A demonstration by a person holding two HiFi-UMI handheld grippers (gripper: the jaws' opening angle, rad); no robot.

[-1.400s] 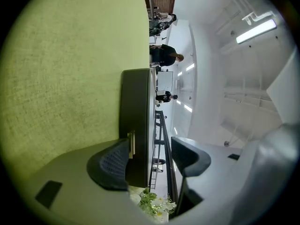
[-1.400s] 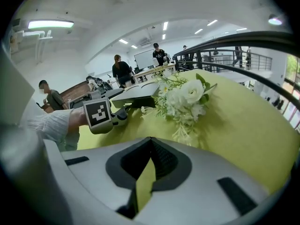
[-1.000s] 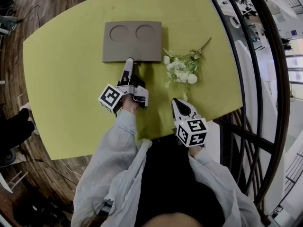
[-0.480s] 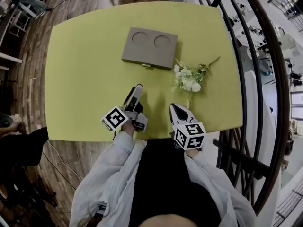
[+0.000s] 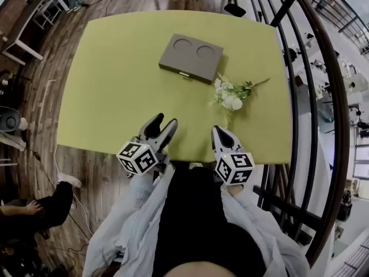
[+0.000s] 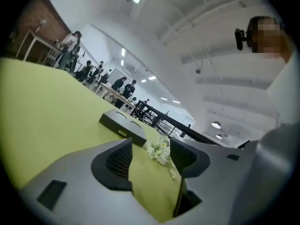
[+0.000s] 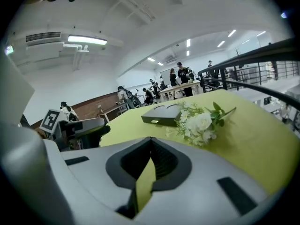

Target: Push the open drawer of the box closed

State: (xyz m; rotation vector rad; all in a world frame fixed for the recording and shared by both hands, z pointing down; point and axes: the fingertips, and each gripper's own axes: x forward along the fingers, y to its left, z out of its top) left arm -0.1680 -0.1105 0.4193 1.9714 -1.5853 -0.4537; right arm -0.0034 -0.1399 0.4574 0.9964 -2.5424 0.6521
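Observation:
The flat grey-brown box [image 5: 190, 57] with two round recesses in its lid lies on the far part of the yellow-green table [image 5: 109, 91]. Its drawer front with a small metal pull [image 5: 183, 74] looks flush with the box. My left gripper [image 5: 164, 122] hovers at the near table edge, far from the box. Its jaws are apart with nothing between them, and they are closing slightly. My right gripper [image 5: 219, 131] is shut and empty at the near edge. The left gripper view shows the box [image 6: 123, 123] beyond the spread jaws [image 6: 151, 146]. In the right gripper view, the box [image 7: 161, 115] is ahead.
A sprig of white flowers [image 5: 231, 94] lies on the table right of the box, seen also as flowers [image 7: 199, 123] close ahead of the right gripper. A black railing [image 5: 300, 97] runs along the table's right side. People stand at distant tables.
My left gripper has drawn back from the box's front to the near table edge. The box looks farther away. The right gripper has stayed near the edge.

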